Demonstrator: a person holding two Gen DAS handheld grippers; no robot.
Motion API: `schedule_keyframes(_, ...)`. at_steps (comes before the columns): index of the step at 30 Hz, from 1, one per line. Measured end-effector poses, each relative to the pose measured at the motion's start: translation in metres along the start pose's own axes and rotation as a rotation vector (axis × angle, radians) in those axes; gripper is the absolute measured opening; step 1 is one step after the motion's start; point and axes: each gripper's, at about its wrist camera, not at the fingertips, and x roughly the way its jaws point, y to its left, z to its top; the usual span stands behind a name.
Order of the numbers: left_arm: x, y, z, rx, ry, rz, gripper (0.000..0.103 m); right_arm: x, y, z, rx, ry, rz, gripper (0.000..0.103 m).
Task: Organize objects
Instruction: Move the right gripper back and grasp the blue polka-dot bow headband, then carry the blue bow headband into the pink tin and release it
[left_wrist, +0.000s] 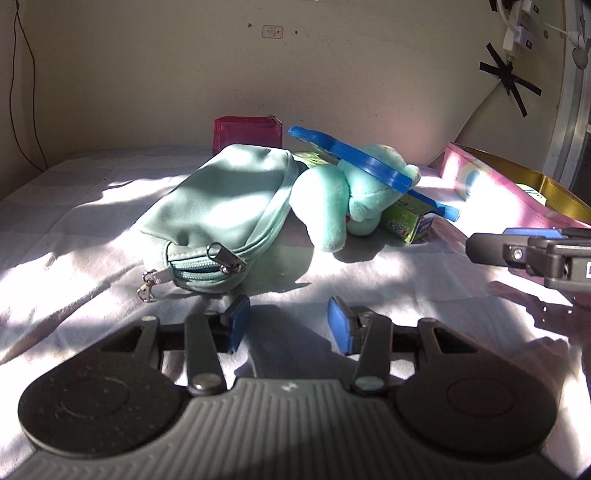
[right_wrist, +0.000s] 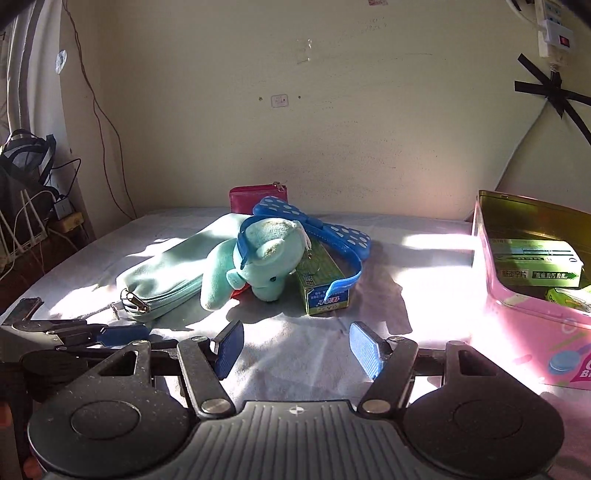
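Two grippers, left and right, are held partly open and empty. A green box is seen inside the pink tin at the bed's right edge; the plush elephant lies mid-surface.

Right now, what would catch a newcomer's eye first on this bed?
A mint plush toy lies mid-bed with a blue polka-dot bow headband draped over it, beside a mint zip pouch. At the right edge sits an open pink tin holding green boxes.
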Motion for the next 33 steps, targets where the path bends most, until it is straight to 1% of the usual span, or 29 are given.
schedule_keyframes(3, -0.001, 0.006, 0.0, -0.032, -0.006, -0.025, 0.049, 0.008, -0.007, 0.011, 0.036, -0.023, -0.027, 0.058)
schedule_keyframes(6, 0.0, 0.011, 0.001, -0.061, -0.009, -0.05, 0.049, 0.024, -0.025, 0.025, 0.142, -0.017, -0.054, 0.054)
schedule_keyframes(7, 0.0, 0.011, 0.0, -0.065, -0.01, -0.052, 0.049, 0.031, -0.029, 0.031, 0.164, -0.012, -0.063, 0.05)
schedule_keyframes(8, 0.0, 0.012, 0.0, -0.068, -0.011, -0.055, 0.049, 0.038, -0.032, 0.036, 0.162, -0.004, -0.08, 0.046)
schedule_keyframes(9, 0.0, 0.013, 0.0, -0.069, -0.012, -0.057, 0.049, 0.046, -0.032, 0.04, 0.144, 0.007, -0.103, 0.045)
schedule_keyframes(11, 0.0, 0.014, 0.0, -0.071, -0.013, -0.061, 0.049, 0.068, -0.032, 0.049, 0.095, 0.051, -0.157, 0.036)
schedule_keyframes(12, 0.0, 0.014, 0.0, -0.074, -0.014, -0.063, 0.049, 0.078, -0.033, 0.051, 0.089, 0.078, -0.17, 0.033)
schedule_keyframes(13, -0.001, 0.015, 0.0, -0.077, -0.015, -0.066, 0.049, 0.089, -0.036, 0.052, 0.089, 0.11, -0.178, 0.028)
schedule_keyframes(15, -0.001, 0.017, 0.001, -0.084, -0.016, -0.071, 0.049, 0.101, -0.041, 0.054, 0.107, 0.134, -0.182, 0.025)
schedule_keyframes(17, -0.001, 0.018, 0.001, -0.086, -0.017, -0.074, 0.049, 0.114, -0.047, 0.052, 0.152, 0.189, -0.158, 0.006)
schedule_keyframes(18, -0.001, 0.018, 0.001, -0.085, -0.017, -0.074, 0.049, 0.116, -0.05, 0.05, 0.182, 0.191, -0.137, 0.002)
schedule_keyframes(20, -0.001, 0.018, 0.001, -0.086, -0.017, -0.074, 0.049, 0.114, -0.051, 0.048, 0.212, 0.185, -0.114, 0.0)
schedule_keyframes(21, -0.001, 0.018, 0.001, -0.087, -0.017, -0.074, 0.049, 0.112, -0.05, 0.048, 0.21, 0.171, -0.114, 0.0)
schedule_keyframes(23, -0.001, 0.018, 0.002, -0.089, -0.017, -0.076, 0.049, 0.102, -0.044, 0.048, 0.185, 0.115, -0.128, 0.0)
schedule_keyframes(25, -0.001, 0.019, 0.002, -0.094, -0.019, -0.078, 0.049, 0.089, -0.041, 0.051, 0.186, 0.061, -0.122, 0.0)
schedule_keyframes(27, -0.001, 0.019, 0.002, -0.1, -0.02, -0.078, 0.049, 0.071, -0.037, 0.057, 0.194, -0.003, -0.124, 0.0)
schedule_keyframes(29, -0.002, 0.02, 0.002, -0.102, -0.025, -0.079, 0.05, 0.05, -0.034, 0.057, 0.185, -0.048, -0.112, 0.0)
schedule_keyframes(33, -0.007, 0.025, 0.001, -0.121, -0.054, -0.11, 0.052, 0.004, -0.027, 0.04, 0.149, -0.12, -0.094, 0.0)
